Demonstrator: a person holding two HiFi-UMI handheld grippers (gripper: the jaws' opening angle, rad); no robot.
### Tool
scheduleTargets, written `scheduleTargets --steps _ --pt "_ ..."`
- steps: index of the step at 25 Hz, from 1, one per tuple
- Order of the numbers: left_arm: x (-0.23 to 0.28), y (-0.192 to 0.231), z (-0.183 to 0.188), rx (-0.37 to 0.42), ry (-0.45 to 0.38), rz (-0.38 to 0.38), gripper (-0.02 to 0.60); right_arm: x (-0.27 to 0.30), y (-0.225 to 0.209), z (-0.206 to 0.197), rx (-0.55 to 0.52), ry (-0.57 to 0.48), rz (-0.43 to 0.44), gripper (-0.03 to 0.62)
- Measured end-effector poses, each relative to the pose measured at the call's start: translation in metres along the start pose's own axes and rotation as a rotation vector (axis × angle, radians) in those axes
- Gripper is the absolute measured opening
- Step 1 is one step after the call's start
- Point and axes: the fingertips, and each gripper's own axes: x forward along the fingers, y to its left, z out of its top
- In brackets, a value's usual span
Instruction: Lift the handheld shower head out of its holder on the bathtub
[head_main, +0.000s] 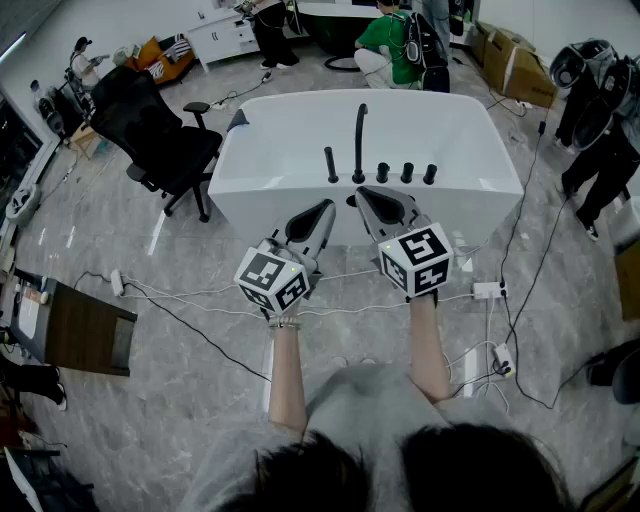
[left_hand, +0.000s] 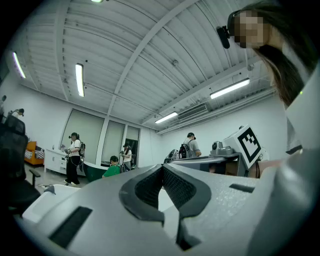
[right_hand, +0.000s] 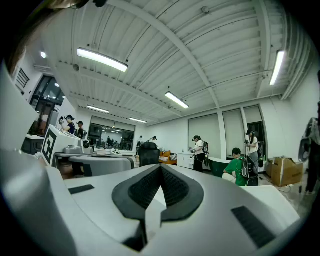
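A white bathtub (head_main: 290, 190) stands ahead of me in the head view. On its near rim is a row of black fittings. The short upright handheld shower head (head_main: 331, 165) sits in its holder at the left of the row. Beside it are a tall curved spout (head_main: 360, 135) and three knobs (head_main: 407, 173). My left gripper (head_main: 325, 207) and right gripper (head_main: 362, 192) hover side by side just short of the tub's front wall, below the fittings and apart from them. Both are shut and empty, and their pads meet at the tips in the left gripper view (left_hand: 162, 167) and the right gripper view (right_hand: 160, 167).
A black office chair (head_main: 160, 135) stands left of the tub. Cables and power strips (head_main: 487, 291) run across the grey floor in front of it. A person in green (head_main: 392, 50) crouches behind the tub. A dark table (head_main: 85, 330) is at the left, cardboard boxes (head_main: 515, 65) at the far right.
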Motion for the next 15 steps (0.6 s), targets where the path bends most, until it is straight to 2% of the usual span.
scheduleTargets --steps 8,15 --pt "0.007 -0.009 -0.004 -0.004 0.006 0.000 0.005 -0.010 -0.007 -0.001 0.000 -0.006 0.006 0.000" --pt "0.006 -0.018 -0.012 -0.021 -0.009 0.044 0.005 -0.025 -0.025 -0.010 0.018 -0.007 -0.012 0.000"
